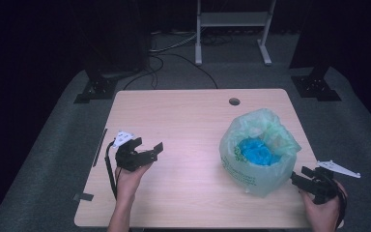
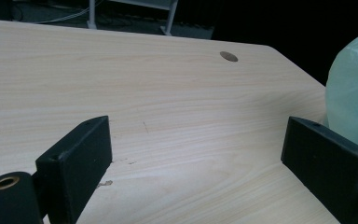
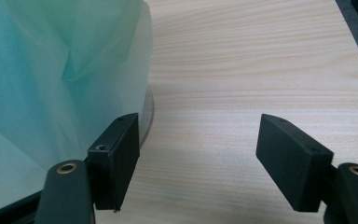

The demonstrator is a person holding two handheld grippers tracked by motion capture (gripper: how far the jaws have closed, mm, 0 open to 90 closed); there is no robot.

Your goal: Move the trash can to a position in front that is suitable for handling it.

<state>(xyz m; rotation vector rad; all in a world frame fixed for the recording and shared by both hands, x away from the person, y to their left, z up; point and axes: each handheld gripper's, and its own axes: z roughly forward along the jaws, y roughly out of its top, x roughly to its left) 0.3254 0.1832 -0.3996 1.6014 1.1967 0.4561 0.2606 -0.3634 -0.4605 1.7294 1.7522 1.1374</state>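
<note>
Judging by how things lie, work on the green bag [image 1: 258, 154] has not begun: it stands untouched on the right part of the surface [image 1: 183, 121], mouth gaping upward, something blue [image 1: 256, 151] lying inside. Nothing gripped, nothing lifted; whatever is to be done with the bag remains ahead.

Right claw [image 1: 305, 180] sits low at the near right corner, just beside the bag's base, pointing toward it. Jaws apart, bare wood between them in the right gripper view; one jaw close to the plastic [image 3: 51, 84], contact uncertain.

Left claw [image 1: 145, 147] rests well apart from the bag, over the left half of the surface, hand [image 1: 128, 181] beneath it, jaws spread and holding nothing. Its own view looks across the wood, bag edge [image 2: 354, 88] beyond one jaw.
</note>
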